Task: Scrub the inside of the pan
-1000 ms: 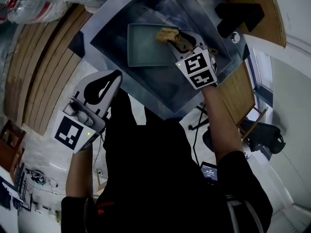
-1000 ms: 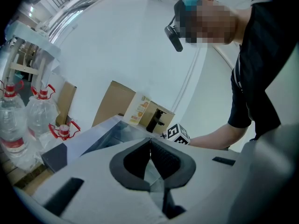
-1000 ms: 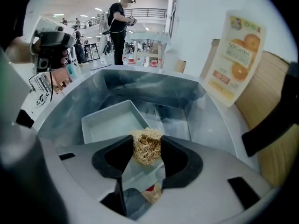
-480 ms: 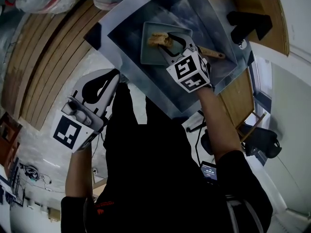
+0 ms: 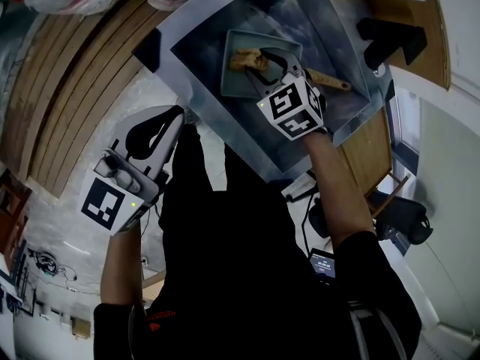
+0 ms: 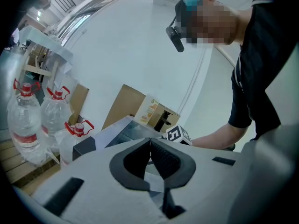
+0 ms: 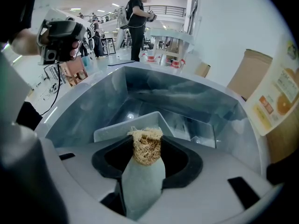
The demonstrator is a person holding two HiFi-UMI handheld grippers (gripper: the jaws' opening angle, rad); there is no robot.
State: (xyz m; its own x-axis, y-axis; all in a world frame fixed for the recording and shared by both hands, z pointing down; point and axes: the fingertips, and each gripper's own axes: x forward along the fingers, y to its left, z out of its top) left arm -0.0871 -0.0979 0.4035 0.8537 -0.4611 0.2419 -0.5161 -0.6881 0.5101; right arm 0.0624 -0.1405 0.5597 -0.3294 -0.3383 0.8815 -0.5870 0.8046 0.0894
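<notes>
Right tool (image 5: 255,63) around scrubber (image 5: 243,58), lengthwise into pan (image 5: 234,82).

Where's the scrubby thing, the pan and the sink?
scrubber (image 7: 146,146): right gripper view, its fuzzy middle, between the jaws.
pan (image 5: 238,79): head view, its bare floor.
sink (image 5: 191,17): head view, its flat rim.

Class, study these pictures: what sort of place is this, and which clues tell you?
Likely a large indoor hall with a washing-up station: steel sink holding a pan, big water bottles nearby, people standing behind.
</notes>
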